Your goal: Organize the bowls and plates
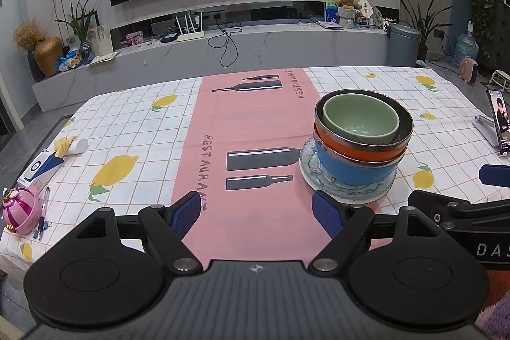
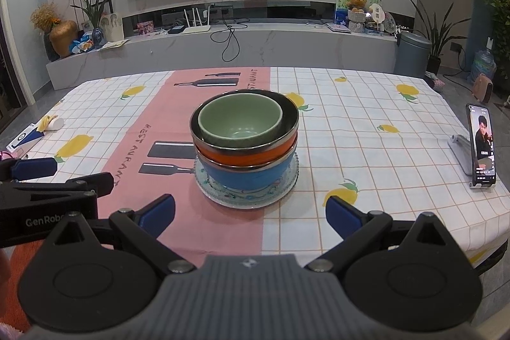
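A stack stands on the table: a glass plate [image 1: 318, 177] at the bottom, then a blue bowl [image 1: 353, 169], an orange bowl [image 1: 350, 149] with a steel rim, and a green bowl [image 1: 360, 120] nested on top. The right wrist view shows the same plate [image 2: 280, 193], blue bowl [image 2: 245, 177], orange bowl [image 2: 245, 157] and green bowl [image 2: 240, 120]. My left gripper [image 1: 258, 212] is open and empty, near and to the left of the stack. My right gripper [image 2: 250, 212] is open and empty, just in front of the stack.
A phone on a stand [image 2: 481, 145] stands at the table's right edge. At the left edge lie a pink round toy [image 1: 20, 209], a pen [image 1: 43, 212], a blue-white box [image 1: 38, 169] and a white cup [image 1: 78, 145]. The tablecloth [image 1: 127, 129] covers the table.
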Motion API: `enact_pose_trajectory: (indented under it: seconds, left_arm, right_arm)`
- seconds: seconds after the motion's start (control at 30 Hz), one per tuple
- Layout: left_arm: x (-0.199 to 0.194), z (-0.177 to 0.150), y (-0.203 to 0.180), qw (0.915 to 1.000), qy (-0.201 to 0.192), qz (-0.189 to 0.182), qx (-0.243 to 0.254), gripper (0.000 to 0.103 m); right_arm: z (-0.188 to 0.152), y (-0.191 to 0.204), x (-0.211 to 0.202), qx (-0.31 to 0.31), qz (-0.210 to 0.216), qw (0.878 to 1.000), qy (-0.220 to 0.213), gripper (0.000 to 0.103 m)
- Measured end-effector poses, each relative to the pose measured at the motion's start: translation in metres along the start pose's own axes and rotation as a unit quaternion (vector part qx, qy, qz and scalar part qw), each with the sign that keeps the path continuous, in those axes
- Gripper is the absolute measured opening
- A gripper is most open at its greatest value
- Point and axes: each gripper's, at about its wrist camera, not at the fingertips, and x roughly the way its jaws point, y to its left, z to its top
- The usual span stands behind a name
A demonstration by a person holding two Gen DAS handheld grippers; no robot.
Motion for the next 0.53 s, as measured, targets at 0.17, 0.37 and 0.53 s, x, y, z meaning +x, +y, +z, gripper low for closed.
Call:
enact_pose_trajectory:
  seconds: [0.17, 0.37, 0.53]
  left_arm:
    - [-0.0002, -0.0005, 0.0003, 1.0000, 0.000, 0.000, -0.002, 0.093]
    - [0.0003, -0.0013, 0.0016, 1.0000, 0.000, -0.001, -0.006, 0.093]
    - [0.0000, -0.0010, 0.0012, 1.0000, 0.000, -0.005, -0.008, 0.093]
  right_arm:
    - [-0.0001, 0.0019, 0.0010, -0.003, 0.001, 1.000, 0.001, 0.099]
    - [0.0000, 0.0018, 0.0012, -0.004, 0.001, 1.000, 0.001, 0.099]
    - [0.0000, 0.0017, 0.0012, -0.004, 0.001, 1.000, 0.000, 0.099]
